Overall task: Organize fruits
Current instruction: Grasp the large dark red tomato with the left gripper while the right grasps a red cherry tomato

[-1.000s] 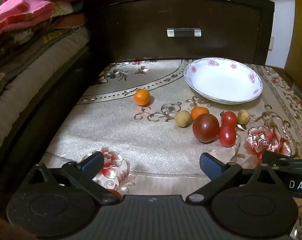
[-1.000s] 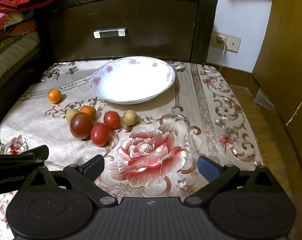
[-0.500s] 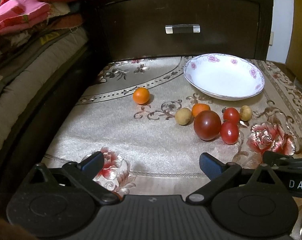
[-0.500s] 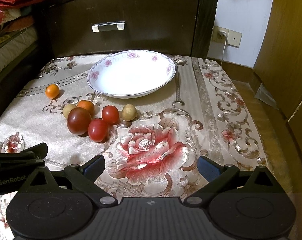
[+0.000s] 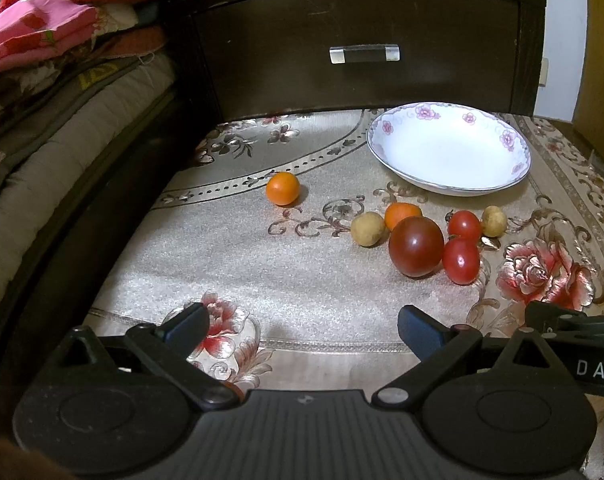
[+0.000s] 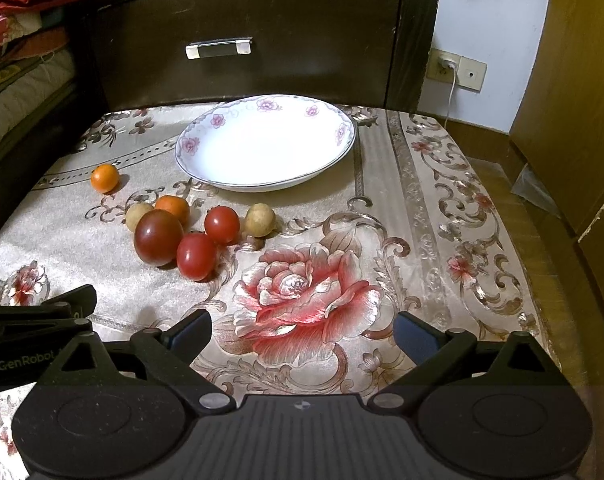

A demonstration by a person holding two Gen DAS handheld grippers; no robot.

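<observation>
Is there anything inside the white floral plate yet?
No. The plate holds nothing; its whole white inside shows in both views. All seven fruits lie on the cloth in front of it, including the dark tomato.

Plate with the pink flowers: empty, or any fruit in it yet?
Empty. The plate shows only bare white inside in both views; all seven fruits lie on the cloth in front of it.

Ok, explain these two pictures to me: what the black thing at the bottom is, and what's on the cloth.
Each picture comes from a camera on a hand-held gripper, looking along its two fingers. The black shape low in the left view is the left gripper; in the other, the right gripper. Both are open and hold nothing. On the flowered cloth sit an empty white plate, a large dark tomato, two small red tomatoes, two orange fruits and two tan ones.
</observation>
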